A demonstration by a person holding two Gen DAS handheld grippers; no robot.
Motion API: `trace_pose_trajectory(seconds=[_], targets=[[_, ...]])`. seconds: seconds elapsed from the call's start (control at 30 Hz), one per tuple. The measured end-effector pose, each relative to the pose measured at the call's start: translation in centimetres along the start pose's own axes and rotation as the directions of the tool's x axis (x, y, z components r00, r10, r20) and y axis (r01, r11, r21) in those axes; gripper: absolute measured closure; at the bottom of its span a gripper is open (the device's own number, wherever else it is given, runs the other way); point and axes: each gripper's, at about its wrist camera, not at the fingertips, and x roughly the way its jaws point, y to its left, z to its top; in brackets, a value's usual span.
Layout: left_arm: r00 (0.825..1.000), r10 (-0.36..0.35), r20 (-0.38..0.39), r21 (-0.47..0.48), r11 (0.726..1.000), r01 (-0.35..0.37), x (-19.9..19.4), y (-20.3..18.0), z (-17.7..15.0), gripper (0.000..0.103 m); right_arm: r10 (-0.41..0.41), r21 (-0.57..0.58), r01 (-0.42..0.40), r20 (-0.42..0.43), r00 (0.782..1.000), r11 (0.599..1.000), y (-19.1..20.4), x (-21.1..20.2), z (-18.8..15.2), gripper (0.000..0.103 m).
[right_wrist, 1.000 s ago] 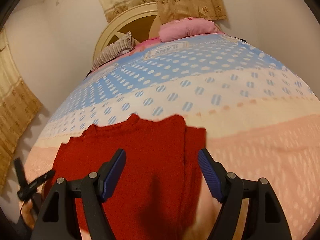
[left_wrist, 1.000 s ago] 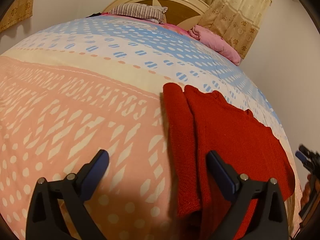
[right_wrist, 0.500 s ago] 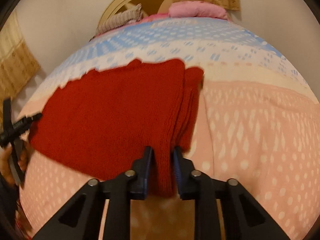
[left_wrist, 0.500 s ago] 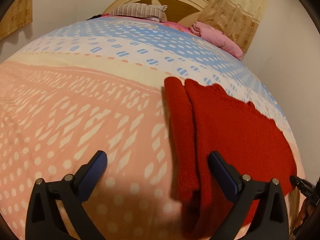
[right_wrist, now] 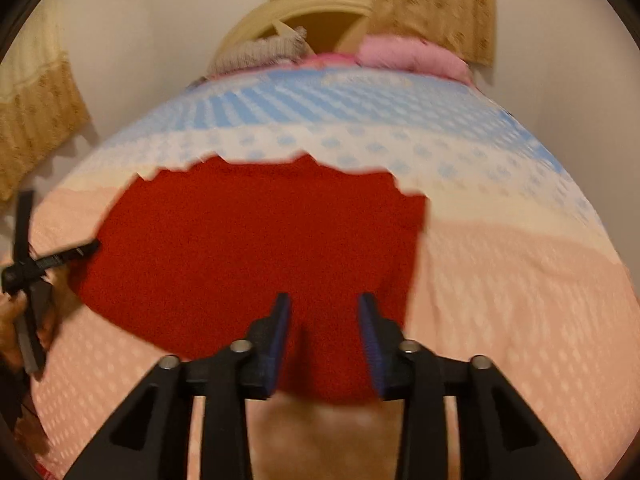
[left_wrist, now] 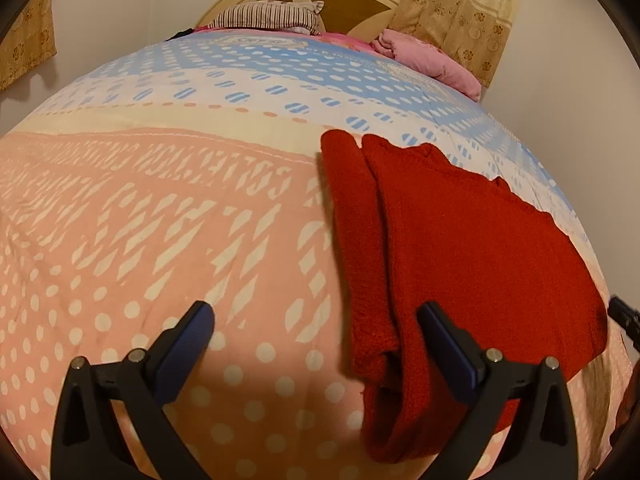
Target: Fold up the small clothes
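Observation:
A red knitted garment lies flat on the bed, with a folded strip along its left side in the left wrist view. My left gripper is wide open just above the bed. The strip's near end lies inside the gap, close to the right finger. In the right wrist view, which is blurred, the same garment spreads ahead of me. My right gripper hovers over its near hem. Its jaws are opening, with red fabric between them and the pads clear of it.
The bedspread is peach with white marks near me and blue and white further back. A striped pillow and a pink pillow lie at the headboard. Curtains hang behind. A wall runs close along the bed's right side.
My right gripper closed on the garment's near hem half a second ago and its jaws now stand apart again. It has also shifted sideways. My left gripper stays open, almost still.

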Motion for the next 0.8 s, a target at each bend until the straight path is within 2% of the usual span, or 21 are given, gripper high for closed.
trace_pose_trajectory(seconds=[0.1,0.17,0.4,0.53,0.6,0.67,0.8], targets=[[1.0,-0.005,0.002,-0.006,1.0,0.005,-0.1,0.1,0.0,0.0,-0.008,0.014,0.008,-0.051,0.999,1.0,-0.2,2.3,0.5,0.065],[1.0,-0.004,0.004,-0.008,1.0,0.004,-0.1,0.1,-0.1,0.0,0.0,0.041,0.005,-0.117,0.993,0.999,-0.9,4.0,-0.6,0.065],[1.0,0.021,0.006,0.015,1.0,-0.021,0.0,-0.5,-0.2,0.0,-0.047,-0.06,0.041,-0.109,0.993,0.997,0.5,2.7,-4.6,0.065],[1.0,0.024,0.006,0.014,1.0,-0.024,-0.1,-0.5,-0.2,0.0,-0.047,-0.014,0.045,-0.14,0.989,0.999,0.3,2.5,-3.7,0.064],[1.0,0.025,0.005,0.014,1.0,-0.025,-0.1,-0.5,-0.3,0.0,-0.056,-0.016,0.054,-0.099,0.994,0.998,1.2,1.6,-2.8,0.059],[1.0,0.029,0.003,0.016,0.999,-0.029,0.0,-0.6,-0.2,0.0,-0.019,-0.024,0.017,-0.078,0.997,1.0,2.6,1.4,-1.9,0.055],[0.999,0.039,0.004,0.023,0.999,-0.039,0.1,-0.7,-0.2,0.0,0.038,-0.112,-0.044,-0.055,0.998,0.993,7.2,2.7,0.2,0.054]])
